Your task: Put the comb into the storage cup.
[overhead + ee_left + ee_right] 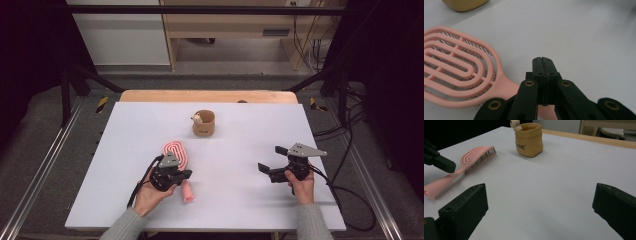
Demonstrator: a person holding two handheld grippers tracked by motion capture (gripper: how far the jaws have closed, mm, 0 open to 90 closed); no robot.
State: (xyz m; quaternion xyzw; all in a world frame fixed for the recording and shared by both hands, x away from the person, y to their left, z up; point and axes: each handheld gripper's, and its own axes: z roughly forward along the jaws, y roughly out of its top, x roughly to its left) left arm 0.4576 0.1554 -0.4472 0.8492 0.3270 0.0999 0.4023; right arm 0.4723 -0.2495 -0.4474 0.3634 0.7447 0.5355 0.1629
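Left gripper view: left gripper (542,60) jaws closed, apparently above pink hairbrush (459,70) handle; light, rigid plastic, grip handle. Right gripper (540,202) wide open.

Pink plastic hairbrush (177,154) lies on the white surface (240,175), left of centre, handle toward the person. Tan pouch-shaped cup (204,123) stands behind it, farther back near the middle, well apart. Left hand-held gripper (186,174) sits over the brush handle. Right hand-held gripper (270,159) is at the right, well apart from brush and cup.
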